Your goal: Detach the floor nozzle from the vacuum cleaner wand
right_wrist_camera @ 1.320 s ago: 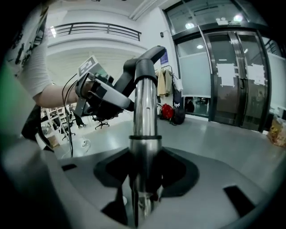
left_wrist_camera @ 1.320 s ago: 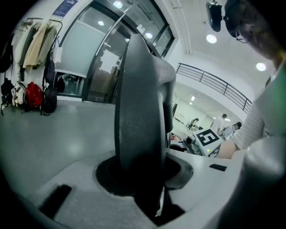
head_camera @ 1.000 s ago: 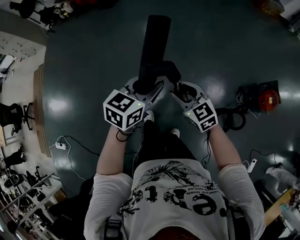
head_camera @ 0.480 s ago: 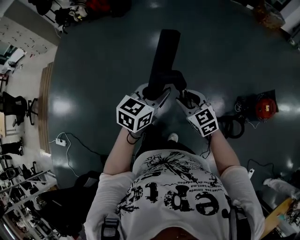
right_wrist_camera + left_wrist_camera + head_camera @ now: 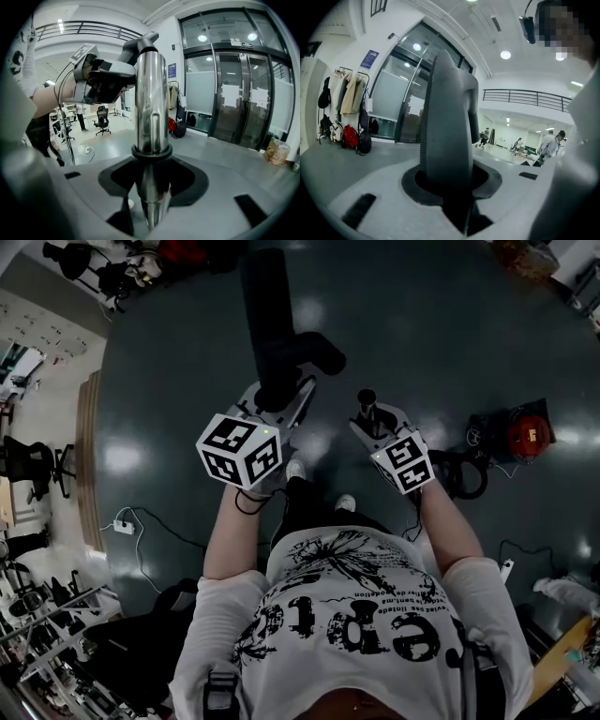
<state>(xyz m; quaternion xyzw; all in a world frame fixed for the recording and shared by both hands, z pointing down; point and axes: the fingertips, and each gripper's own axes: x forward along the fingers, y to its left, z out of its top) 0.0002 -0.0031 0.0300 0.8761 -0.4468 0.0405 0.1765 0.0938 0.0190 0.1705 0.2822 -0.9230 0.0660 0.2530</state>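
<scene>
The black floor nozzle is off the wand and held up by its neck in my left gripper, which is shut on it. In the left gripper view the dark grey neck fills the gap between the jaws. My right gripper is shut on the chrome wand, whose bare end pokes out beyond the jaws. A gap of floor lies between nozzle and wand end. In the right gripper view the left gripper holds the nozzle just behind the wand's tip.
A red vacuum body with a coiled black hose lies on the dark floor at right. A power strip with its cable lies at left, near chairs and racks. The person's shoes stand below the grippers. Glass doors are ahead.
The nozzle has come apart from the wand. My left gripper has swung left and up with the nozzle, and the wand's bare end now shows in the right gripper.
</scene>
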